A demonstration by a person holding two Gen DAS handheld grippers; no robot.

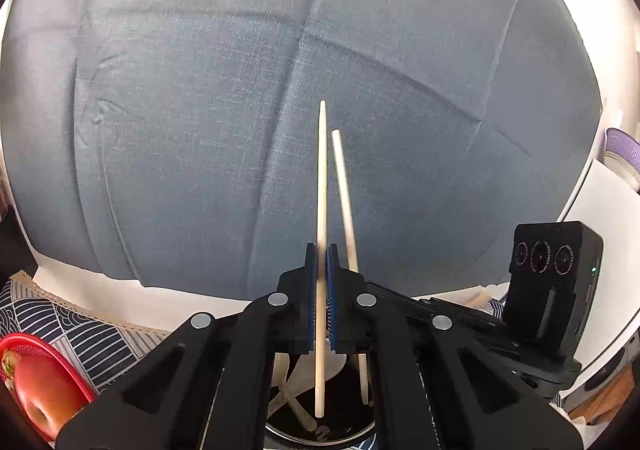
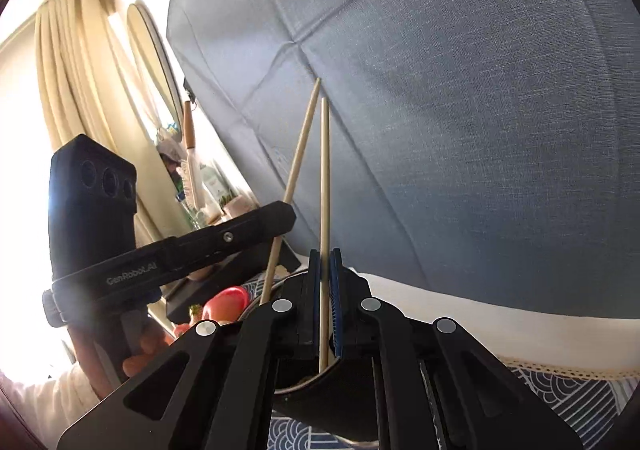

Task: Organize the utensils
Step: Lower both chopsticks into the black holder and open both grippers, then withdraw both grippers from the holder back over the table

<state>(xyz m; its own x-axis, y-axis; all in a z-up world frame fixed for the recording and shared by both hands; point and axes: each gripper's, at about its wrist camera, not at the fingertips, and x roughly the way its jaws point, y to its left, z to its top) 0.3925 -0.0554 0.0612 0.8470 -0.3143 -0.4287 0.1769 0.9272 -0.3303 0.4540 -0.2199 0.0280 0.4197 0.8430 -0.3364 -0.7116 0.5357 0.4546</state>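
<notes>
From the left wrist, the left gripper point(image 1: 321, 250) pinches one pale wooden chopstick point(image 1: 321, 178) tight between its blue pads. The stick is long, thin and plain, pointing up in front of a grey-blue cushion point(image 1: 200, 90). A second chopstick point(image 1: 344, 190) stands just beside it.

From the right wrist, the right gripper point(image 2: 325, 256) pinches that second chopstick point(image 2: 325, 170), over a black bowl point(image 2: 344, 410).

Blue cushion point(image 1: 280, 90) blocks ahead; black bowl point(image 1: 320, 426) lies beneath.
</notes>
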